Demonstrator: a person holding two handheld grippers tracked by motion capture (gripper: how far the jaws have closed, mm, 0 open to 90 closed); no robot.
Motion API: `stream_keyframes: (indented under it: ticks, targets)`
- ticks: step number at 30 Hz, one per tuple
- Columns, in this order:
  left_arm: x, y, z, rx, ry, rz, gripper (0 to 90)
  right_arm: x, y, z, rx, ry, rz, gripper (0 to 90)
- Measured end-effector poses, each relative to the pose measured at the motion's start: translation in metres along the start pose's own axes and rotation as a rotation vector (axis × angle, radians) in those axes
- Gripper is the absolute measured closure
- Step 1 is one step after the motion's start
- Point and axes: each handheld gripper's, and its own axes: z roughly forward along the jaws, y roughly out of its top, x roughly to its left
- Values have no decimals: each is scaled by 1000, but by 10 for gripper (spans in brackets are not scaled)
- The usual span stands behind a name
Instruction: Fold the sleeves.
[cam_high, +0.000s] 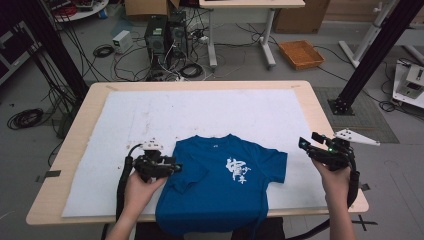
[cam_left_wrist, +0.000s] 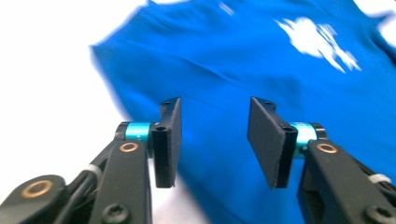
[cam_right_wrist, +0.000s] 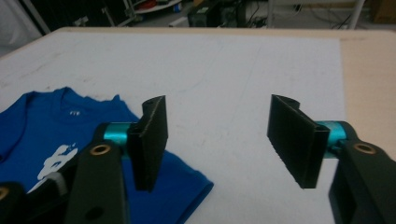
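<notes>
**Blue shirt at near edge, both grippers released**

Nearest: the blue T-shirt (cam_high: 220, 185) lies flat at the table's near edge, approx. mid-width, on the white sheet (cam_high: 150, 115) that covers most of the tabletop. Its hem hangs over the near edge; collar points toward the far edge. White print (cam_high: 237, 171) on the chest, facing up. The sleeve on the left side is folded in over the body; the sleeve on the right side lies spread out toward the right edge.

Left gripper (cam_high: 170, 167) sits at the shirt's left side, right by the folded sleeve, held in the person's left hand (cam_high: 137, 192). In the left gripper view (cam_left_wrist: 212, 140) the jaws stand apart w/ blue cloth below and beyond them, nothing pinched between the pads; released. View is blurred, so can't tell if the tips touch the cloth.

Right gripper (cam_high: 307, 145) is near the right edge, well apart from the spread sleeve, in the right hand (cam_high: 336, 177). Right gripper view (cam_right_wrist: 217, 140): jaws wide, only bare white sheet between them, shirt off to the side; released, holding nothing.

Farther: bare wood rim of the table (cam_high: 200, 85) at the far edge. Beyond it on the floor, computer towers (cam_high: 165, 35), cables, an orange tray (cam_high: 301, 53).
</notes>
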Motion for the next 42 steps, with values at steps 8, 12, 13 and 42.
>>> stream_keyframes:
  ticks: [8,12,13,42]
  targets:
    - [11,1,5,-30,48,2,528,9,-25,35,168,9,2,618]
    - [14,-1,-3,-63,46,7,516,6,-34,55,233,-8,25,637]
    - [15,-1,-5,-67,46,5,515,5,-35,57,235,-10,41,637]
    - [31,-5,-19,-132,2,-73,504,126,2,45,165,56,-161,895]
